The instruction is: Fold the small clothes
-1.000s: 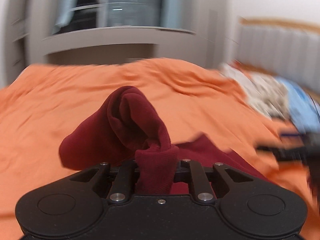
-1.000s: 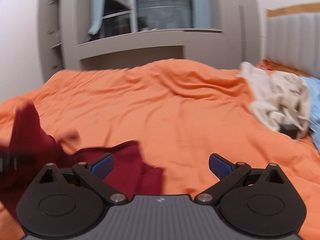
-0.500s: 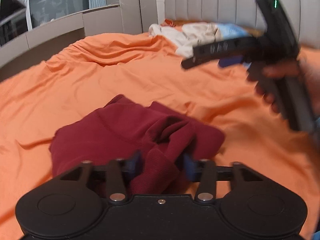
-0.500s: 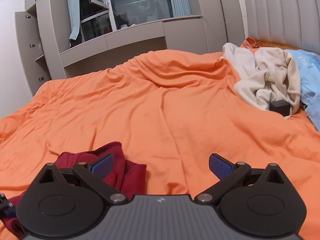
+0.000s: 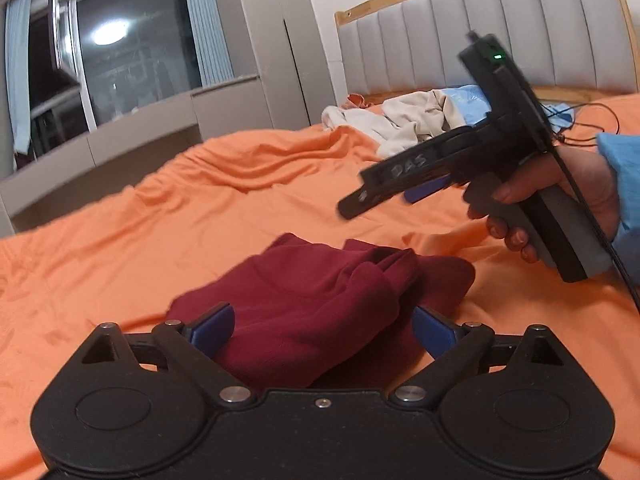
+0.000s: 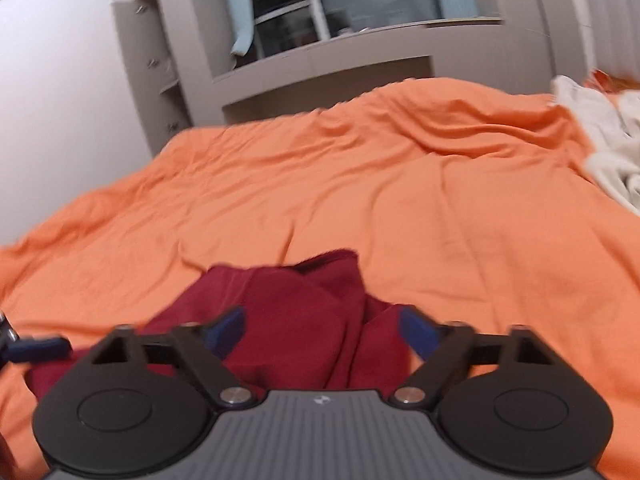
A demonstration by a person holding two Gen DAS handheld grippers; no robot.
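A crumpled maroon garment (image 5: 316,300) lies on the orange bedcover (image 5: 160,220). My left gripper (image 5: 323,328) sits low over its near edge. Its jaws are opening wide, the cloth lies loosely between the blue pads (image 5: 212,326), and neither pad presses on it. In the right wrist view the same maroon garment (image 6: 296,320) bulges between the blue pads of my right gripper (image 6: 322,328). Those jaws are closing but do not pinch the cloth. The left wrist view shows the right gripper (image 5: 384,196) from the side, held by a hand (image 5: 560,192) above the garment's far right.
A heap of cream and light blue clothes (image 5: 412,120) lies near the padded headboard (image 5: 480,40). A thin black cable (image 5: 592,208) trails from the right gripper. Grey cabinets and a window (image 6: 360,20) stand beyond the bed's far edge.
The left gripper let go of the maroon garment and spread its jaws; the cloth dropped onto the bed. The right gripper came down over the garment and its jaws narrowed.
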